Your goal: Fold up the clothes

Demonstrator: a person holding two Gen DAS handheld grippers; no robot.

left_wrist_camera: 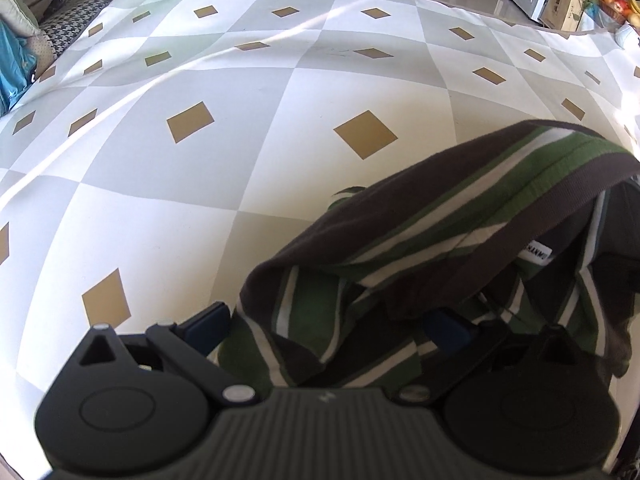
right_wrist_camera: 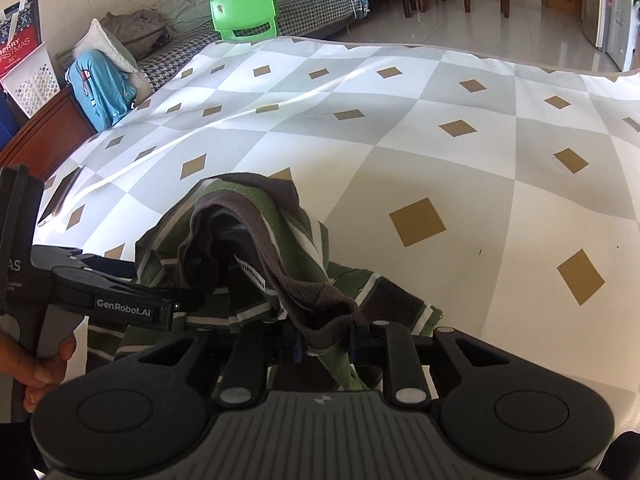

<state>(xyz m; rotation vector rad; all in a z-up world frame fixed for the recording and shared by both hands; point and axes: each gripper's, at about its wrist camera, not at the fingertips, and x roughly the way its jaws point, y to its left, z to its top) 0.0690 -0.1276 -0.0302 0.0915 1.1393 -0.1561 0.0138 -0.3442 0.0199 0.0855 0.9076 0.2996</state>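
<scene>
Phone on checked cloth, green chair beyond striped shirt.

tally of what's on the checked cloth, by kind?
Striped shirts: 1
Phones: 1, at the cloth's left edge
Total: 2 on the checked cloth

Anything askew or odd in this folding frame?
The striped shirt hangs bunched and twisted, its collar label exposed, not spread flat. The right gripper pinches its collar rib; the left gripper is open around loose fabric. No damage shows.
</scene>
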